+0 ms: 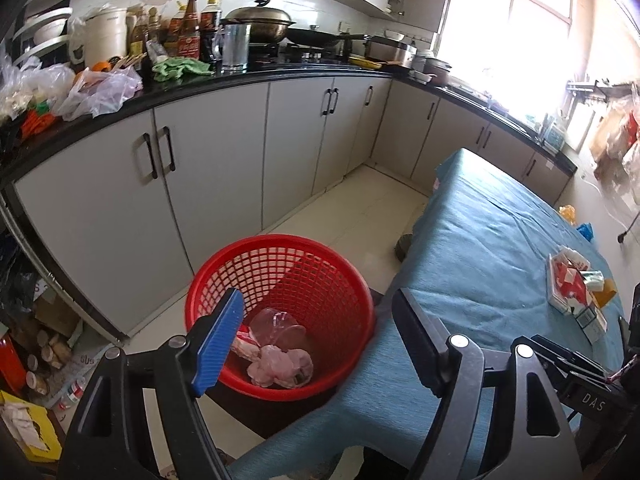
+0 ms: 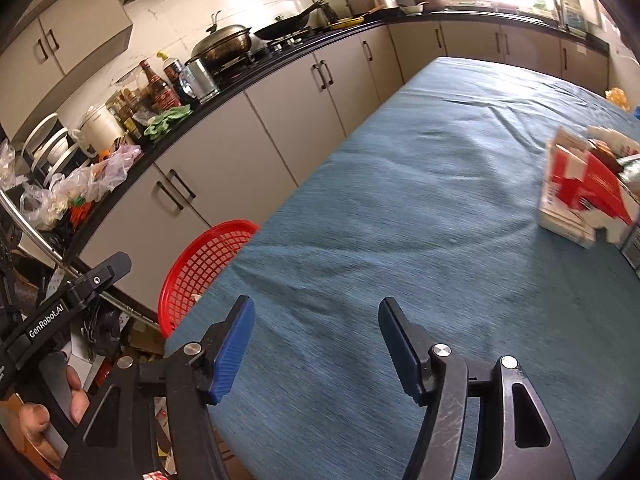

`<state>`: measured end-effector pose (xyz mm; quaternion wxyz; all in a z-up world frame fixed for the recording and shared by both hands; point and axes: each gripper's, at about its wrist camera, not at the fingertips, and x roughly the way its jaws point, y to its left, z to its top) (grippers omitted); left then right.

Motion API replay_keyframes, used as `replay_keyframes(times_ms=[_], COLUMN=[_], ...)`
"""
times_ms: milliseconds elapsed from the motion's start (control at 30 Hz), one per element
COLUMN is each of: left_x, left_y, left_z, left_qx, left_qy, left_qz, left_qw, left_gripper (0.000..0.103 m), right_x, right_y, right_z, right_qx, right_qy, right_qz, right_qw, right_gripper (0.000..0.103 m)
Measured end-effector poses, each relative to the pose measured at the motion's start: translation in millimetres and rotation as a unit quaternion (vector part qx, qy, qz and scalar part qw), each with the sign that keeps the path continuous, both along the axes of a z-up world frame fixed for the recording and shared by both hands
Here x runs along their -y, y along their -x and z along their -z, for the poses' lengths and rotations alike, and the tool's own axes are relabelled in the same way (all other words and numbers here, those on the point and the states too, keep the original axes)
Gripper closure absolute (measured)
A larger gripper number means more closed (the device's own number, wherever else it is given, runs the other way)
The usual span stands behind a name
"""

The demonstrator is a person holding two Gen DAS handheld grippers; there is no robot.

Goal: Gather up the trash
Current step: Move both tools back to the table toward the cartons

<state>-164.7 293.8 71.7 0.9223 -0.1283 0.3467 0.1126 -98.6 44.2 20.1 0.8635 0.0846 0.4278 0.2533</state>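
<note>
Left gripper (image 1: 318, 322) hangs with fingers spread, holding nothing, over the red basket (image 1: 320, 256), where pink wrappers (image 1: 280, 364) lie. Right gripper (image 2: 316, 344), fingers also spread, hovers above the blue tablecloth (image 2: 420, 184); red-and-white cartons (image 2: 584, 196) sit far right.

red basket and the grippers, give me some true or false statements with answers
1. The red basket already holds trash. True.
2. The basket stands on the table. False: it is beside the table, lower than its top.
3. The left gripper grips a wrapper. False: its jaws are open and empty, above the basket.
4. The right gripper is open over the blue cloth. True.
5. Cartons lie on the table. True.
</note>
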Motion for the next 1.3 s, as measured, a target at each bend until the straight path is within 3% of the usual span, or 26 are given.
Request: replay_keyframes(times_ms=[133, 367, 600, 800, 933, 1300], left_x=[19.9, 64.6, 119.8, 175.8, 207.7, 278.0], left_y=[-4.3, -23.0, -50.8, -78.5, -101.6, -155.5], left_z=[-2.8, -0.2, 4.8, 7.9, 13.6, 40.8], left_qx=[-0.002, -0.018, -0.036, -0.039, -0.047, -0.08], left_qy=[-0.008, 0.01, 0.053, 0.041, 0.04, 0.006], left_qz=[0.024, 0.09, 0.158, 0.21, 0.243, 0.326], left_qw=[0.9997, 0.9957, 0.9854, 0.9761, 0.9681, 0.942], left_gripper=[0.027, 0.025, 0.025, 0.024, 0.024, 0.024], right_x=[27.8, 114.5, 209.8, 261.7, 273.4, 240.4], right_y=[6.6, 25.9, 36.9, 31.7, 15.4, -50.5], right_z=[0.6, 0.7, -0.3, -3.5, -8.1, -16.6], right_qx=[0.0, 0.005, 0.003, 0.006, 0.013, 0.056], right_qy=[0.0, 0.01, 0.002, -0.007, -0.005, 0.065], right_qz=[0.018, 0.085, 0.176, 0.219, 0.22, 0.149], right_qw=[1.0, 0.996, 0.984, 0.976, 0.975, 0.985], right_gripper=[0.032, 0.028, 0.026, 0.022, 0.022, 0.021])
